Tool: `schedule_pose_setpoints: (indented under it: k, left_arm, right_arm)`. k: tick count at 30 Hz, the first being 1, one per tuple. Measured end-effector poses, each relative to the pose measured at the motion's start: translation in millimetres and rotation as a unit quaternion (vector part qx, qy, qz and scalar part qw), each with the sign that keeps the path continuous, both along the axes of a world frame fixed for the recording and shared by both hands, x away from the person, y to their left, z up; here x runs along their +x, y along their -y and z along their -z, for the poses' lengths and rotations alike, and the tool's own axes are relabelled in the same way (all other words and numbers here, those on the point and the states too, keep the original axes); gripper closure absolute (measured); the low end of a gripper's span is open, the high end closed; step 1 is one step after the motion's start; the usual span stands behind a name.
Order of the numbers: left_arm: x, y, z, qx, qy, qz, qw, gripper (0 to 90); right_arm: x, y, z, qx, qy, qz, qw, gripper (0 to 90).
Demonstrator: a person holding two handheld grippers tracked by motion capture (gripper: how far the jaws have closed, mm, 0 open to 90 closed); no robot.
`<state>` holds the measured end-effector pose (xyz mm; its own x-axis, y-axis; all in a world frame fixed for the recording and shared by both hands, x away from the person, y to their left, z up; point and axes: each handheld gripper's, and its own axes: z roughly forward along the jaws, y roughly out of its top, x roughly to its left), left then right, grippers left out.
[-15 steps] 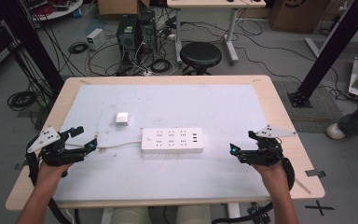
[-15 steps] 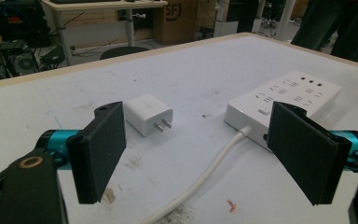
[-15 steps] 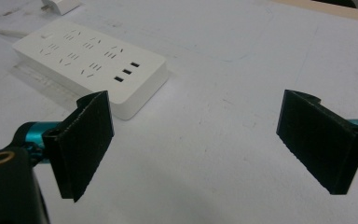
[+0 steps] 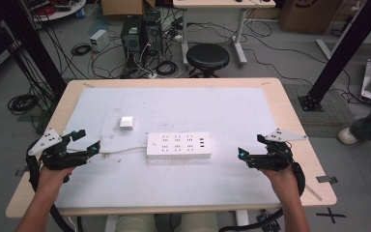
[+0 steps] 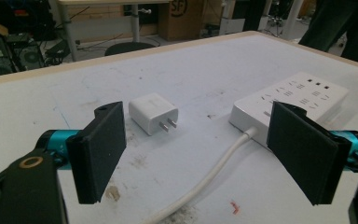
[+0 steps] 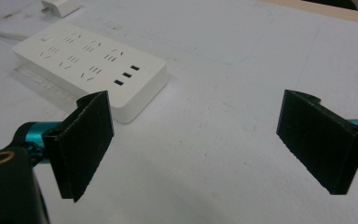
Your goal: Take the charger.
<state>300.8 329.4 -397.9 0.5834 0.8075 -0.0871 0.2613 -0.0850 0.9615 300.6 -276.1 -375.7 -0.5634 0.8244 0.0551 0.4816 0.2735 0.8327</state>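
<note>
Nothing had shifted since the frame before: your left tool and right tool stayed spread and empty, so the small white plug adapter and white rectangular power strip lay untouched on the worktop.

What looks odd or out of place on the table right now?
The white charger lies tipped on its side, prongs pointing sideways, unplugged, apart from the power strip. The table mat shows brown smudges and a small red mark near the strip's cord.
</note>
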Motion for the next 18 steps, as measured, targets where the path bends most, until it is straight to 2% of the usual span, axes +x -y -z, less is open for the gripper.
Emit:
schedule_pose_setpoints:
  k: [5,7,13,18]
  left_arm:
    - [5.6,2.6,-8.6,0.004,-0.011,-0.018,0.9998,19.8]
    - [10.9,6.6,-16.7,0.011,-0.013,-0.027,0.9995,19.8]
    - [26.9,15.9,-26.7,0.021,-0.042,-0.042,0.9980,19.8]
    - [36.9,22.5,-35.0,0.013,-0.058,-0.063,0.9963,19.8]
  right_arm:
    - [3.7,-1.7,0.3,-0.002,-0.002,0.000,1.0000,11.0]
    - [5.5,-1.3,0.7,-0.001,-0.005,0.005,1.0000,11.0]
    - [6.4,2.0,1.3,-0.001,-0.006,0.006,1.0000,11.0]
    - [7.6,2.9,-1.3,-0.002,-0.005,0.007,1.0000,11.0]
